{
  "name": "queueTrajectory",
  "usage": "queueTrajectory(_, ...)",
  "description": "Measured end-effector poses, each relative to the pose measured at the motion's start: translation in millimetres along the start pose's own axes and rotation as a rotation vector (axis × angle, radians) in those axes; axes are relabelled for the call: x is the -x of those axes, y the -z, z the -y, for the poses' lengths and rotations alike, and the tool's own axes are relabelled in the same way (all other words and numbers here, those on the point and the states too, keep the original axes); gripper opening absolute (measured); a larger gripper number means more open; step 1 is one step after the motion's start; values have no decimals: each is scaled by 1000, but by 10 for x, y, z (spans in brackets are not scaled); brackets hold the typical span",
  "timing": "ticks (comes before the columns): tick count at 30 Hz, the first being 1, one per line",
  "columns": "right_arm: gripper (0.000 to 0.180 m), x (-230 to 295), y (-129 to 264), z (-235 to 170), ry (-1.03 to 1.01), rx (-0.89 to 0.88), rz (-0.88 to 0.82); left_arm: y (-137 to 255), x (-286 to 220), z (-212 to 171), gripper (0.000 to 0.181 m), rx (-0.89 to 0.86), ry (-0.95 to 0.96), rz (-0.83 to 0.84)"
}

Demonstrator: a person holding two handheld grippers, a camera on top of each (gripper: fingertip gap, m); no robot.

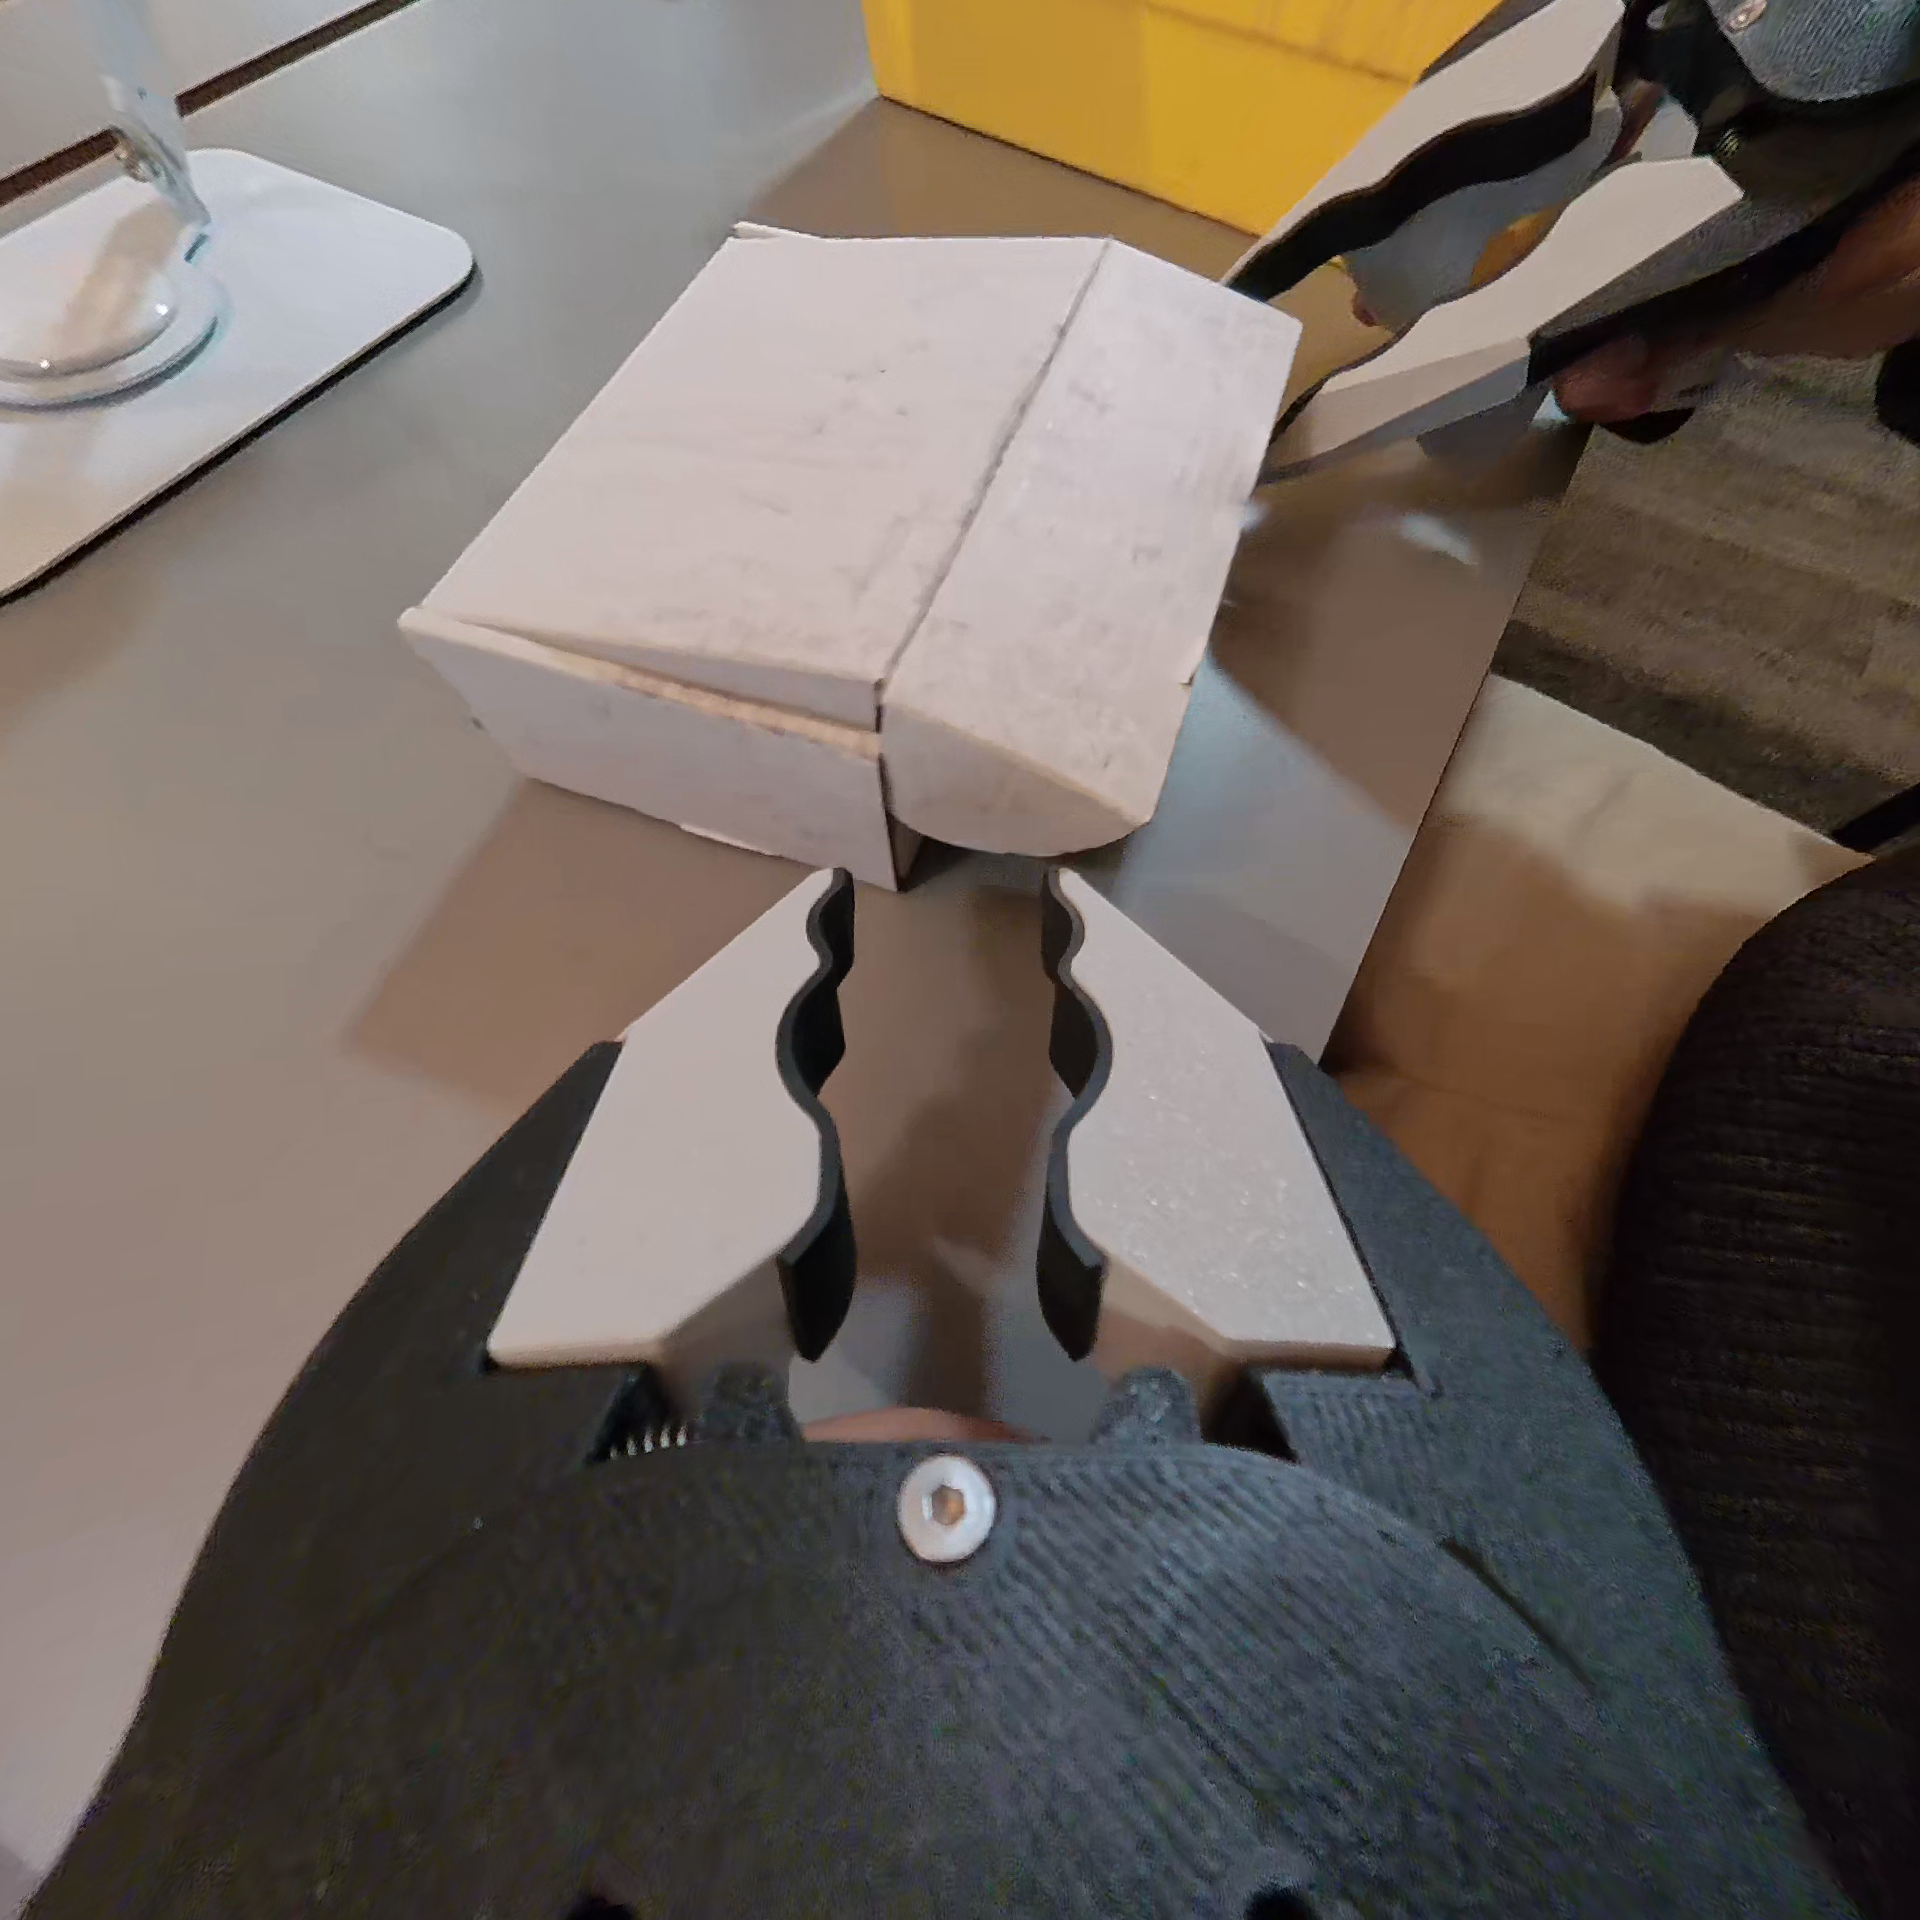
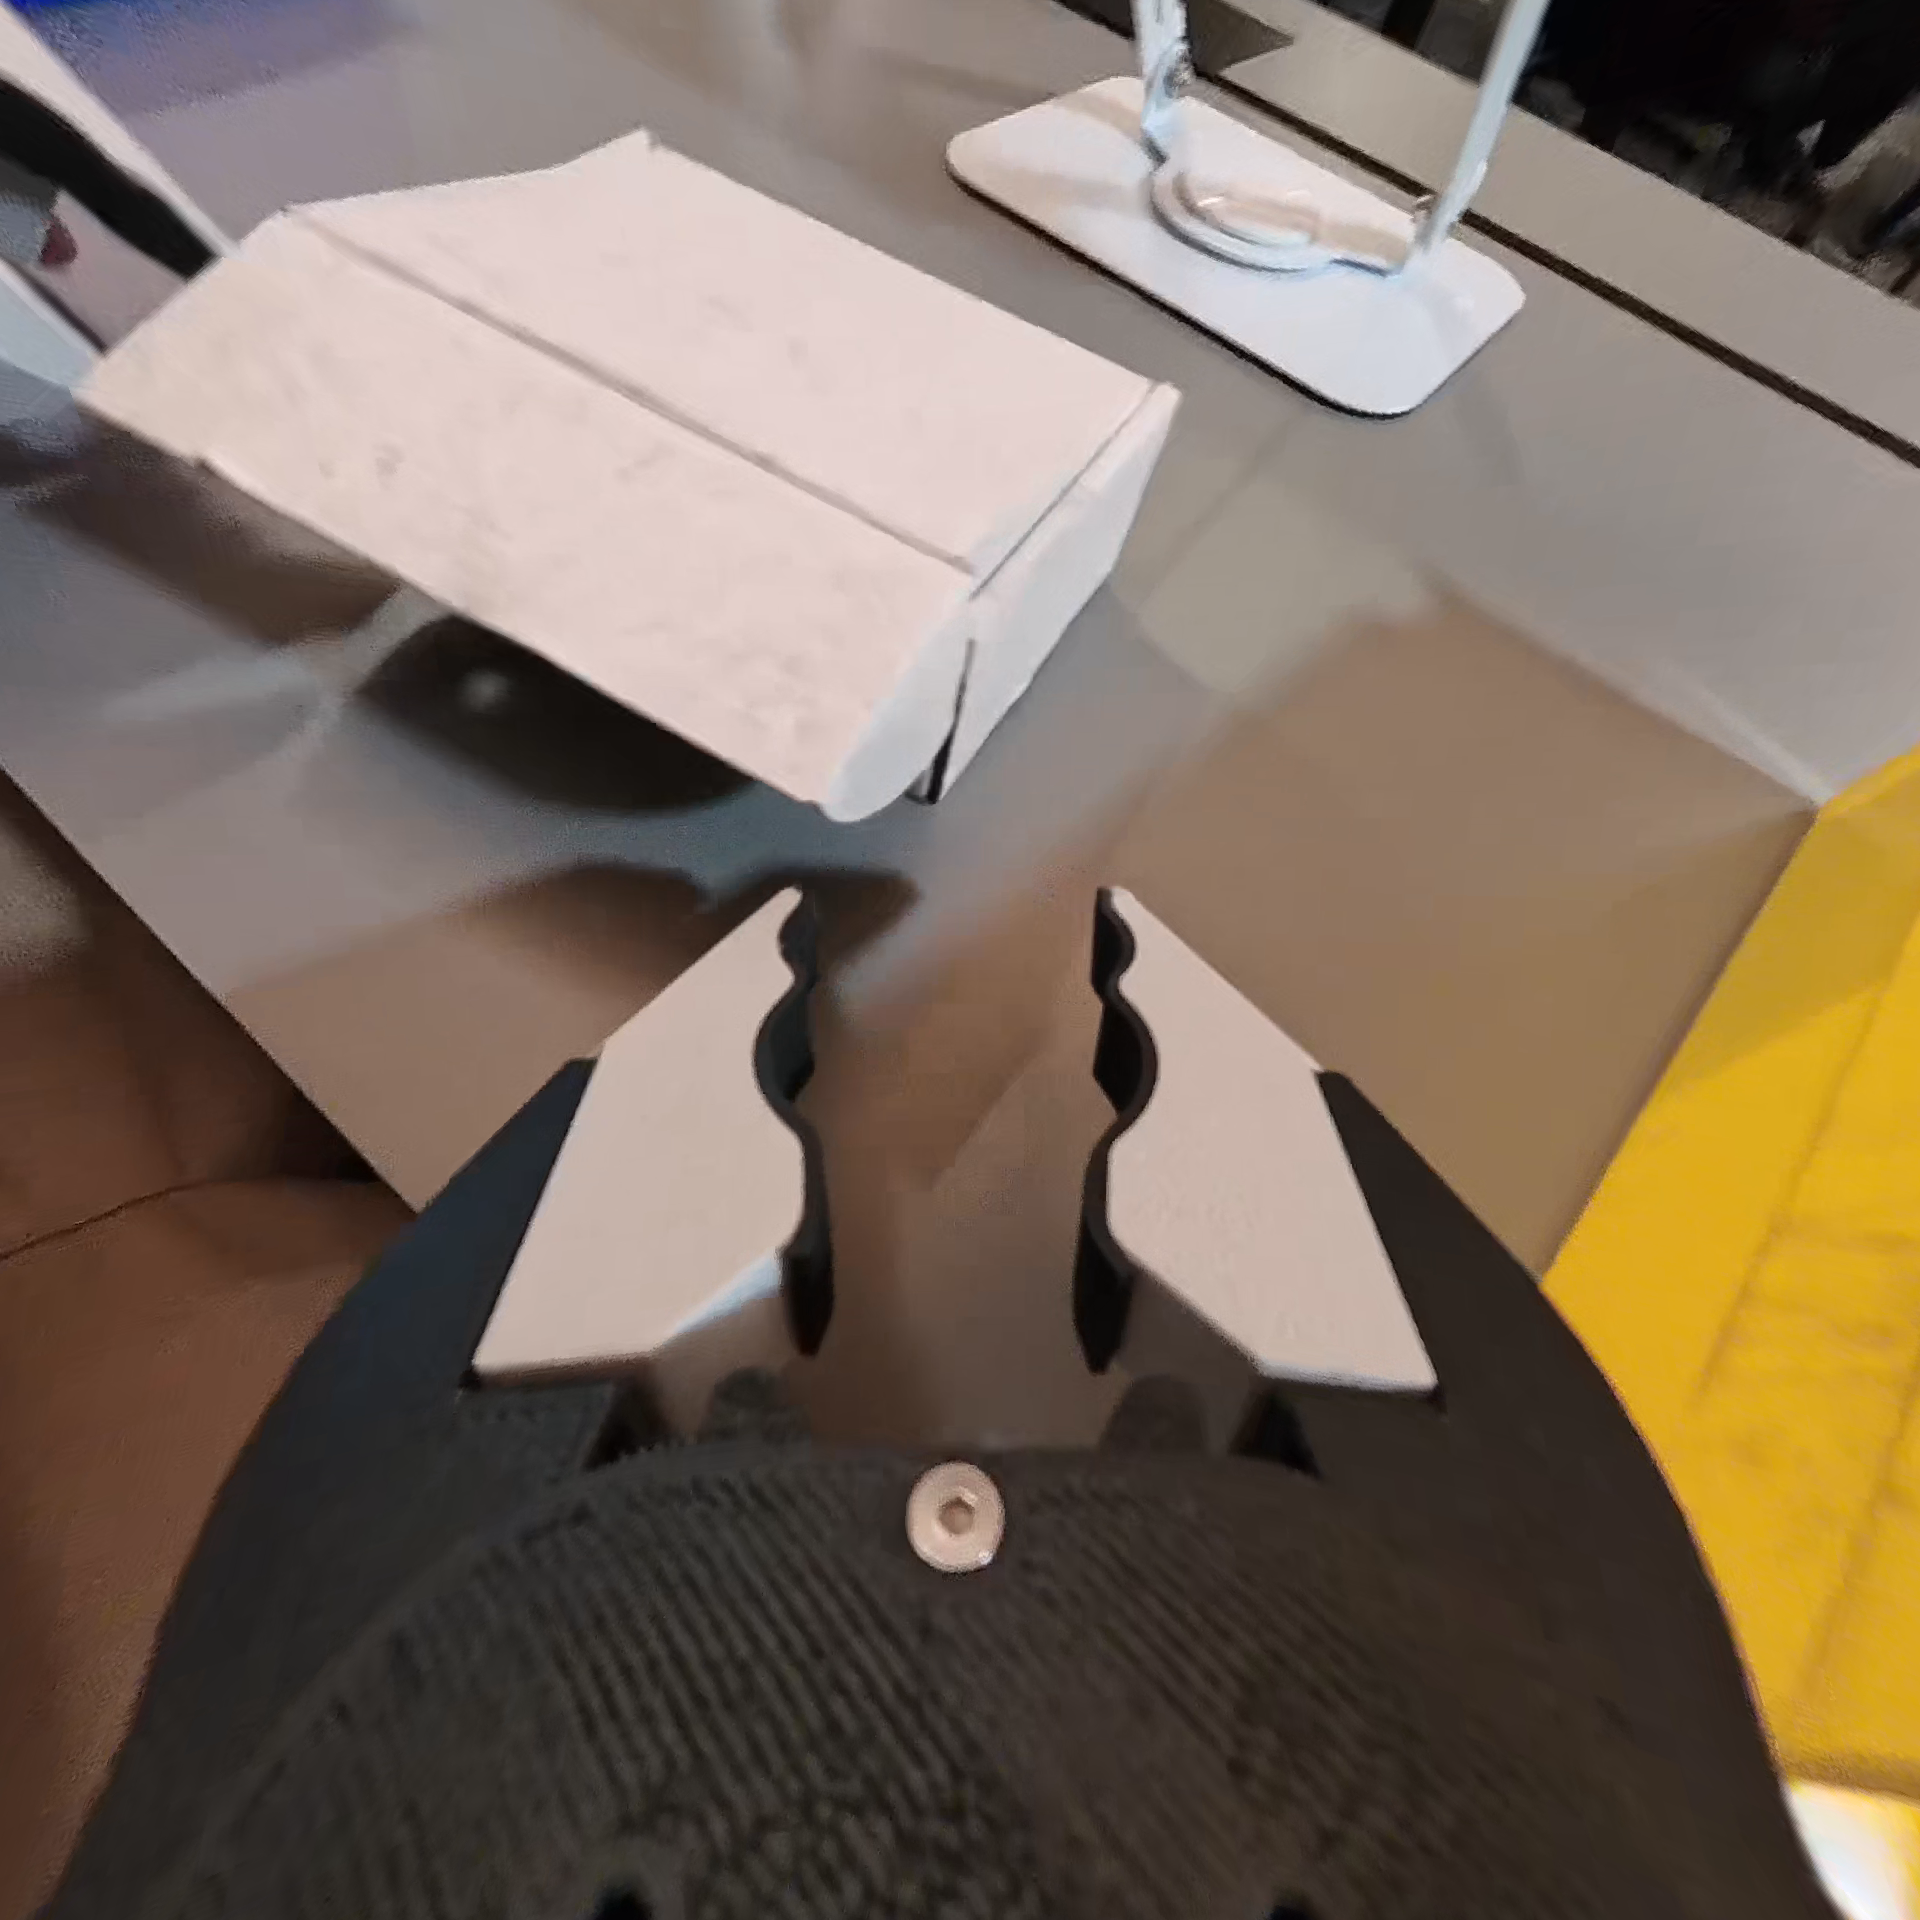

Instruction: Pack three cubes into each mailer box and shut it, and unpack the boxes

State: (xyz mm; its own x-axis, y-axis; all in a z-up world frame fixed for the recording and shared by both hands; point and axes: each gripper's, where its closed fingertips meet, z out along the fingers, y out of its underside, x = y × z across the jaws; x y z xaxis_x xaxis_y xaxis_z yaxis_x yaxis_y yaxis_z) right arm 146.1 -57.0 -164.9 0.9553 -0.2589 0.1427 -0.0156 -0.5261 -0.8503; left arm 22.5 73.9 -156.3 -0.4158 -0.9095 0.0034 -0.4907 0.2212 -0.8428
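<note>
Grey desk [image 1: 260,831], white mailer box [image 1: 831,540] sitting mid-table with its lid down but the front flap untucked — contents hidden. Your left gripper [image 1: 945,883] and right gripper [image 2: 951,904] both gape empty near it. Yellow bin [image 1: 1143,94] is cropped far right.

No writing, label, brand mark, number or sign can be read in either view. The white cardboard mailer box [image 1: 831,499] bears only faint scuffs, and the yellow box [image 1: 1143,94] behind it is plain.
</note>
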Motion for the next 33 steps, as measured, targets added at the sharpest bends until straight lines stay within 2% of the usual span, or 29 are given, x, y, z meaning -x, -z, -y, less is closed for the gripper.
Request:
queueTrajectory(3, 30, -96, 78, 135, -71, -77, -29, 74, 61, 63, 34, -55, 87, -32)
queueTrajectory(6, 30, -119, 142, 192, -111, -122, -12, 194, -161, 273, 39, -180, 169, -223)
queueTrajectory(8, 32, -115, 183, 230, -152, -151, 21, 240, -231, 377, 45, -236, 186, -270)
queueTrajectory(12, 57, -50, 230, 412, -271, -247, 99, 128, -166, 318, 53, -200, 188, -213)
queueTrajectory(17, 64, 151, 131, 499, -326, -266, 188, 36, -179, 292, 52, -173, 198, -207)
queueTrajectory(22, 64, 197, -12, 355, -274, -172, 160, -23, -175, 258, 49, -149, 183, -184)
queueTrajectory(31, 49, 320, -24, 376, -318, -174, 233, -48, -145, 226, 45, -139, 178, -174)
queueTrajectory(33, 51, 340, -26, 374, -305, -173, 234, -50, -138, 222, 45, -138, 171, -166)
